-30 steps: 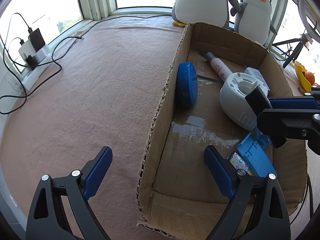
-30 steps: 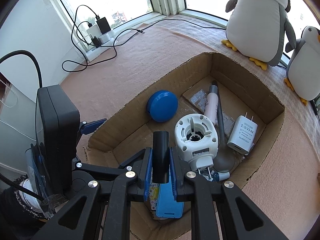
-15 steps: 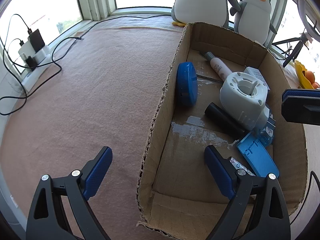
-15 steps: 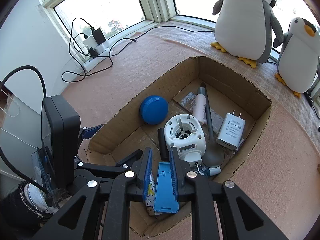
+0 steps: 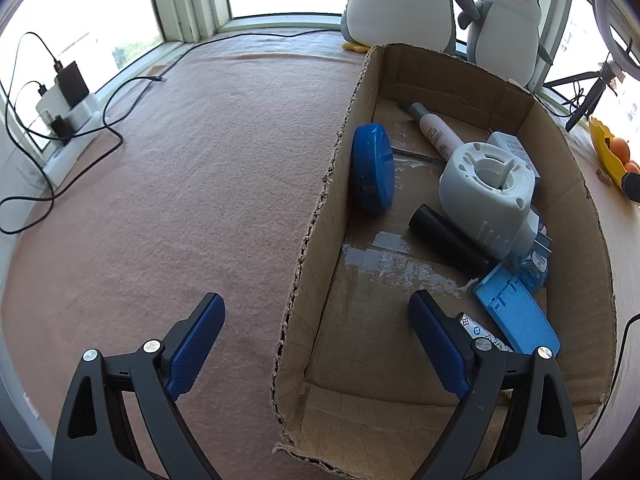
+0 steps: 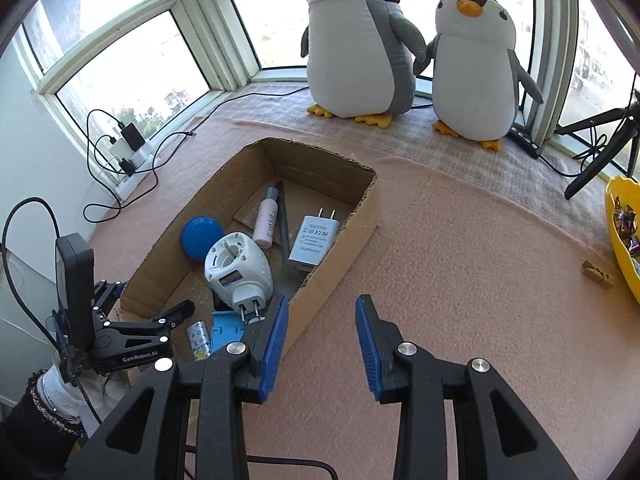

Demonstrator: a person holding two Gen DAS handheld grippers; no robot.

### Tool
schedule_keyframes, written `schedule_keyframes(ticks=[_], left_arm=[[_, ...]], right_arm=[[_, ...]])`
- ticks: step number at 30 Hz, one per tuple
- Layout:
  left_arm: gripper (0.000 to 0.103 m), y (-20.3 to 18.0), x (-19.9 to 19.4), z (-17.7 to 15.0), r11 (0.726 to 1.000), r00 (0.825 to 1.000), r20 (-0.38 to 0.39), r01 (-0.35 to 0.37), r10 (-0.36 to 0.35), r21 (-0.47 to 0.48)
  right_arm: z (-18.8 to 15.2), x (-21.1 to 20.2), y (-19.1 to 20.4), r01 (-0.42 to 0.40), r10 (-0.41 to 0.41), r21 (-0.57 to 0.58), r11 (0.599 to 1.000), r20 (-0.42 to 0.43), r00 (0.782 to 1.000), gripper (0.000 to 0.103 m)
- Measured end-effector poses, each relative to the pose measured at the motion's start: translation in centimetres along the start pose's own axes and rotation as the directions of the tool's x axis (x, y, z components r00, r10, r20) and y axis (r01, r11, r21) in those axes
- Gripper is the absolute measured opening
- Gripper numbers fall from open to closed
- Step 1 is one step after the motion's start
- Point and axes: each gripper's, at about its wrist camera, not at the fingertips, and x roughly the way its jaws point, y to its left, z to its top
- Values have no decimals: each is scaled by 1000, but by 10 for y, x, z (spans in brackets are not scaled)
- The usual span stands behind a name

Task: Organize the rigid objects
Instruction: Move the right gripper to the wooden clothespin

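Note:
The cardboard box (image 5: 320,216) (image 6: 344,248) stands on pink cloth. In it lie a black cylinder (image 5: 448,240), a white round device (image 5: 486,196) (image 6: 238,268), a blue round lid (image 5: 372,168) (image 6: 201,236), a white charger (image 6: 314,240), a pale tube (image 5: 438,136) (image 6: 266,220), a flat blue piece (image 5: 516,316) and a small patterned roll (image 6: 199,334). My left gripper (image 5: 316,340) is open, its fingers astride the box's left wall without pressing it. My right gripper (image 6: 322,344) hovers over cloth right of the box, its jaws opening with nothing between them.
Two penguin plush toys (image 6: 360,40) stand by the window behind the box. A power strip (image 5: 68,116) with chargers and trailing cables lies at the left. At the right are a yellow bowl (image 6: 622,232), a tripod (image 6: 600,148) and a small brown scrap (image 6: 596,274).
My right gripper let the black cylinder go into the box beside the white device, then drew back to the right, off the box, with jaws widening. The left gripper held still.

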Motion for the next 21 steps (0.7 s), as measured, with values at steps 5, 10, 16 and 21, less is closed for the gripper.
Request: schedule_keyframes(ticks=[5,10,16,21], left_arm=[[94,-2,0,1,1000,1000,-3,-4,4,3],[95,-4,0,1,1000,1000,-6,-18,18,16],[95,-5,-1,2,999,999,-15,-30,31,29],[95,-5,-2,2,999,999,-22,-32,33,17]], right_arm=[[-14,-16,-76,130,-143,185,974,54,988,40],[-30,-19,-143,265,-301,323,909,68,951,54],[-37,-8,-182,326,-377,372,869,73,923,59],[-31,-1,-191,344,-402,363,866,97,911,62]])
